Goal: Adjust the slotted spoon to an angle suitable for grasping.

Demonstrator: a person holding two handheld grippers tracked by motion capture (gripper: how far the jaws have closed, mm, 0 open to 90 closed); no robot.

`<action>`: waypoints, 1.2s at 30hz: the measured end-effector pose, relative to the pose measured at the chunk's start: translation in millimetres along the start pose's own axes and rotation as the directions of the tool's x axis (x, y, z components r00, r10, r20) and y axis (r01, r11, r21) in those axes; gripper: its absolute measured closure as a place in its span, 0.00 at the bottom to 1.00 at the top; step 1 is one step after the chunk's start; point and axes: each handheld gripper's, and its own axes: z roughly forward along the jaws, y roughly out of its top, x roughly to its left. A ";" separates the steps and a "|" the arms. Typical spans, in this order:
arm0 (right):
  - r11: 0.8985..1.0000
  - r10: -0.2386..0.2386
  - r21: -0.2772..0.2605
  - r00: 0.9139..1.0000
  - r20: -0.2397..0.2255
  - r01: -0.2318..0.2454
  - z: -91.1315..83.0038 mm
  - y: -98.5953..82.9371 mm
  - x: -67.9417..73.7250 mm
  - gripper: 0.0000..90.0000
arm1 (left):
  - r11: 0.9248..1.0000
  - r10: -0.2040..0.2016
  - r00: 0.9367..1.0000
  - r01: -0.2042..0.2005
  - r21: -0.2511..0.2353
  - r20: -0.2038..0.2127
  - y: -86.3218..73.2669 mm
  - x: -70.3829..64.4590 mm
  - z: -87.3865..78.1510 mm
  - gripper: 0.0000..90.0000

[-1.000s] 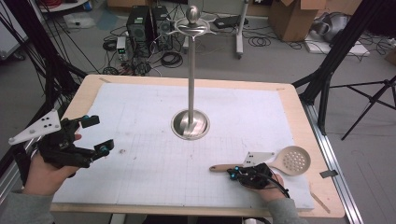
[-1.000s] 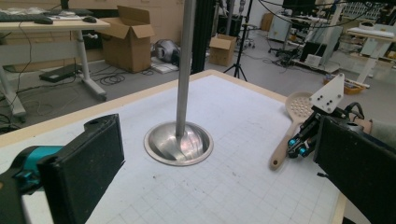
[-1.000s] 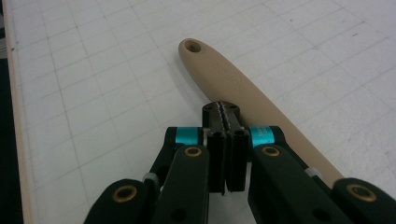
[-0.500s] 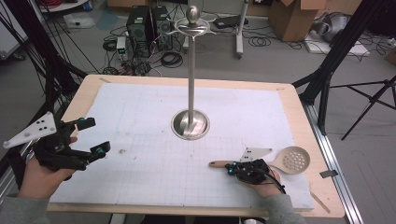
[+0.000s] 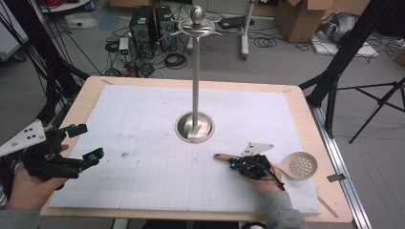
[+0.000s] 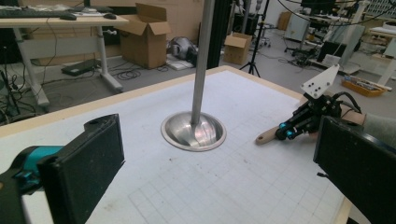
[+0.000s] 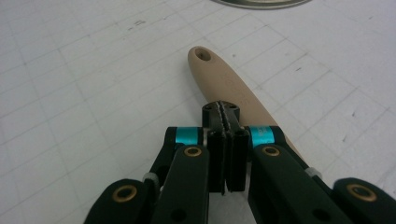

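Observation:
A wooden slotted spoon (image 5: 300, 165) lies flat at the front right of the white mat, its handle (image 7: 219, 74) pointing left toward the metal stand. My right gripper (image 5: 232, 163) is low over that handle. Its jaws are pressed together, with the tips (image 7: 222, 109) on top of the wood and nothing between them. My left gripper (image 5: 88, 141) hovers at the mat's front left with its jaws wide apart and empty. In the left gripper view the left gripper (image 6: 219, 168) faces the stand's base (image 6: 194, 131), the spoon's handle (image 6: 265, 136) and the right gripper (image 6: 284, 134).
A tall metal stand (image 5: 194, 126) with a round dished base rises from the middle of the gridded white mat (image 5: 143, 109), hooks at its top. The mat covers a wooden table (image 5: 305, 119). Boxes, cables, tripods and computer cases stand on the floor beyond.
My left gripper has drifted left and toward the front edge, still open. My right gripper has shifted slightly left along the spoon's handle. The spoon has stayed in place.

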 end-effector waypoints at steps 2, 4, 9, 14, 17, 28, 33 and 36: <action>1.000 0.002 -0.002 1.000 0.003 -0.002 0.5 0.3 -0.8 1.00 | 1.000 0.000 1.000 0.000 0.002 -0.005 -0.4 0.1 -1.6 0.02; 1.000 0.012 -0.004 1.000 0.009 -0.012 1.9 1.4 -3.0 1.00 | 1.000 -0.003 1.000 0.003 0.002 -0.008 -1.1 0.0 -3.5 0.02; 1.000 0.017 -0.012 1.000 0.022 -0.017 4.5 3.1 -6.7 1.00 | 1.000 -0.004 1.000 0.004 0.008 -0.015 -2.8 -0.3 -6.7 0.02; 1.000 0.029 -0.009 0.999 0.046 -0.028 7.7 5.9 -9.4 1.00 | 1.000 -0.004 1.000 0.004 0.010 -0.025 -4.3 -0.2 -10.5 0.02; 0.999 0.041 -0.014 0.997 0.059 -0.041 9.2 6.8 -11.5 1.00 | 1.000 -0.008 0.999 0.008 0.009 -0.032 -5.0 0.2 -12.8 0.02; 0.997 0.075 -0.032 0.994 0.075 -0.073 14.4 10.1 -20.2 1.00 | 1.000 -0.006 0.999 0.007 0.020 -0.051 -9.2 -2.1 -20.7 0.02; 0.995 0.094 -0.038 0.990 0.108 -0.091 18.3 12.8 -23.2 1.00 | 1.000 -0.009 0.997 0.010 0.015 -0.071 -10.4 -0.5 -29.0 0.02; 0.994 0.109 -0.039 0.987 0.122 -0.105 19.6 14.2 -25.0 1.00 | 1.000 -0.009 0.997 0.010 0.015 -0.076 -11.2 -0.1 -32.1 0.02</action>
